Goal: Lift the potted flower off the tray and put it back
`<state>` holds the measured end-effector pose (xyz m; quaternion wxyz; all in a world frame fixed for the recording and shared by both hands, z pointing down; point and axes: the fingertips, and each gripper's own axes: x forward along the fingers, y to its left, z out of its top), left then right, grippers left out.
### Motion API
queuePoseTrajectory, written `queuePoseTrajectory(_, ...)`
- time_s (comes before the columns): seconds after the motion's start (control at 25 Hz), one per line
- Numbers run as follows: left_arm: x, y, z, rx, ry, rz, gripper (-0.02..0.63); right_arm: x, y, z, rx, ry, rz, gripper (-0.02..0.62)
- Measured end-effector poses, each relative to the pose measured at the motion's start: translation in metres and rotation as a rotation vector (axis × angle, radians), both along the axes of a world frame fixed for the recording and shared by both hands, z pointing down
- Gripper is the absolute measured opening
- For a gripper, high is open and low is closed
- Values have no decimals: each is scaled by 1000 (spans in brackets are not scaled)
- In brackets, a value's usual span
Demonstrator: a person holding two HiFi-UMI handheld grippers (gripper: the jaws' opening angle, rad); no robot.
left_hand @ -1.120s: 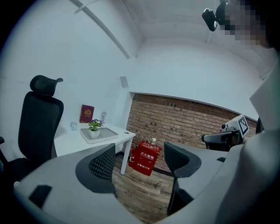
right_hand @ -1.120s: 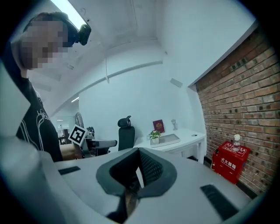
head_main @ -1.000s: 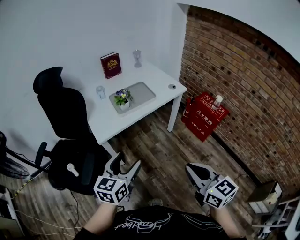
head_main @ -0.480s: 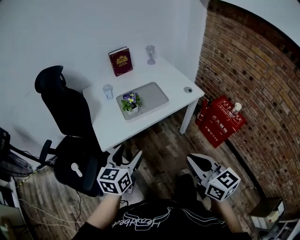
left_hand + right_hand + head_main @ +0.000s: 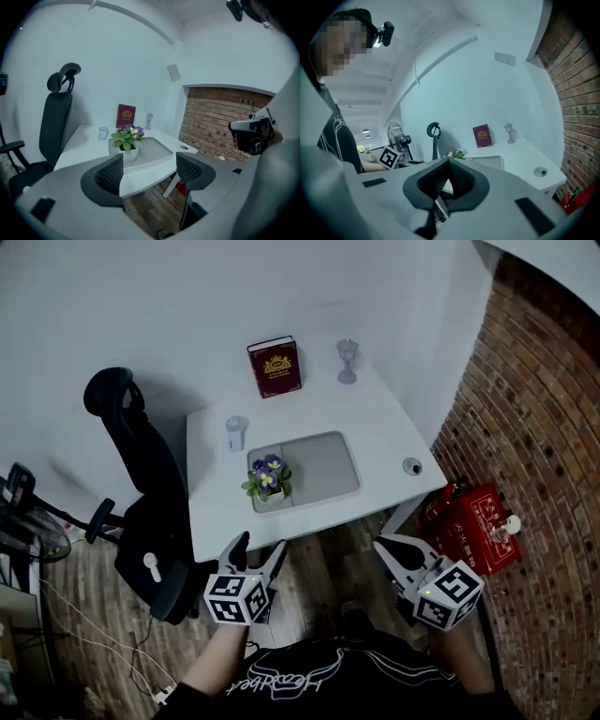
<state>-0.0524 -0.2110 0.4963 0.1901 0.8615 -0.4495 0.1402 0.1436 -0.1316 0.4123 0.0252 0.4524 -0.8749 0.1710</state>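
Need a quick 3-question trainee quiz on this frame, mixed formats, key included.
1. True or false: the flower stands on the tray.
2. Which thing stands at the back of the desk, by the wall?
A. book
B. kettle
C. laptop
3. Short answer: which has its fingers together, the left gripper or the right gripper?

Key: 1 true; 2 A; 3 right.
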Motion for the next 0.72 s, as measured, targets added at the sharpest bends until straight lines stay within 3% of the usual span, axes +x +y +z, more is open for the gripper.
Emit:
queuePoseTrajectory(0.12, 11, -22, 19, -34, -62, -72, 345, 20, -36, -1, -5, 10, -77, 3)
queuePoseTrajectory(0.36, 20, -60, 42, -39, -97, -236, 357, 34, -77, 6, -10, 16, -222, 3)
queuePoseTrajectory(0.6, 14, -89, 63, -31, -154, -374, 380, 32, -98, 19, -34, 5, -284, 3)
queuePoseTrajectory(0.72, 14, -100, 74, -30, -169, -404, 386, 31, -104, 29, -58, 3, -291, 3)
